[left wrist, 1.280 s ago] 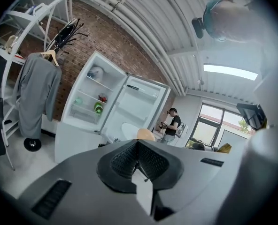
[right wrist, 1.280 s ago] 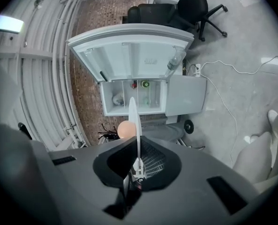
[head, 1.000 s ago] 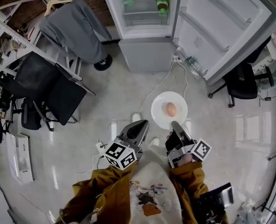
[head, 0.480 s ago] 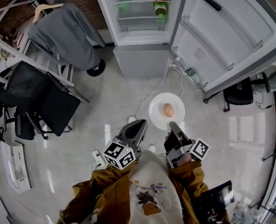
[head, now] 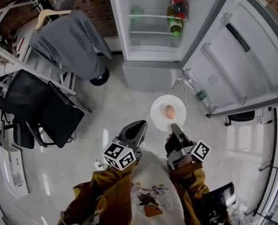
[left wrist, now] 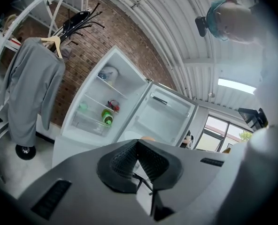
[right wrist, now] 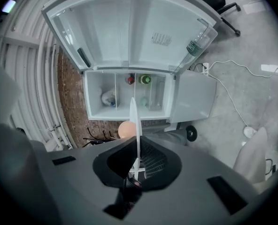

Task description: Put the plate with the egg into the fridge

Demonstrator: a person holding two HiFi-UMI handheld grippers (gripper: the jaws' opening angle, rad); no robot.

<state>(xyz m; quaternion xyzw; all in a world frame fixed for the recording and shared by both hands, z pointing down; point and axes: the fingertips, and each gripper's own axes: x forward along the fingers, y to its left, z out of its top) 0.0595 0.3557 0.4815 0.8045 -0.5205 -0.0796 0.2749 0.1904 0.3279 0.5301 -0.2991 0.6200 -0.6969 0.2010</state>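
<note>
A white plate carrying a brown egg hangs level over the floor, and my right gripper is shut on its near rim. In the right gripper view the plate shows edge-on between the pads, with the egg to its left. The open fridge stands ahead, its door swung out to the right. My left gripper is beside the plate on its left, shut and empty; in its own view the left gripper points at the fridge.
A green bottle stands on a fridge shelf. A small bottle lies in the door's lower rack. A white cable runs over the floor before the fridge. A grey coat on a rack and a black chair are at the left.
The fridge has come nearer and now fills more of the head view, door further right. The plate with the egg stays in the right gripper; both grippers keep their places.
</note>
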